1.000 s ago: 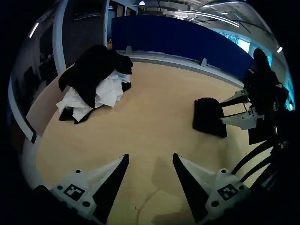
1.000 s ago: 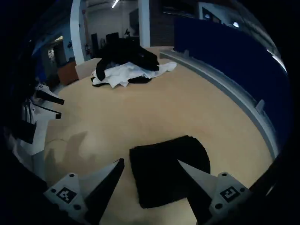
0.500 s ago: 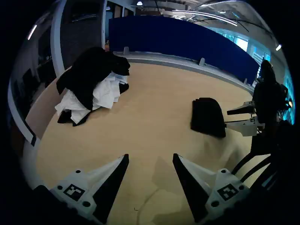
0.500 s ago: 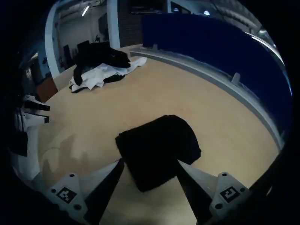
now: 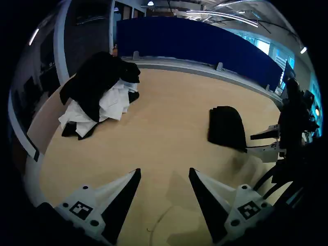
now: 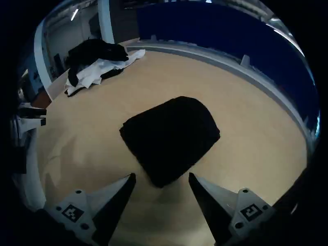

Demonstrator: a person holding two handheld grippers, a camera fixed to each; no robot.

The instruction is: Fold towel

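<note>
- Plainly, the left gripper view sees the right gripper (image 5: 249, 142) from the side, its fingertips just beside the near edge of the folded black towel (image 5: 225, 127).
- From above and close, the right gripper view shows the towel (image 6: 170, 137) as a compact, rounded block lying flat.
- At its left edge the right gripper view catches the left gripper (image 6: 42, 116), well apart from the towel.
- A heap of black and white cloths (image 5: 98, 92) sits at the far left corner of the table (image 5: 164, 123).
- Bare tabletop lies between the heap and the towel, and a blue partition (image 5: 184, 39) lines the far edge.
- The left gripper's (image 5: 164, 169) jaws stand wide apart over bare wood, holding nothing.
- The right gripper's (image 6: 162, 174) jaws are spread too. The towel's near corner reaches into the gap, and neither finger presses on it.
</note>
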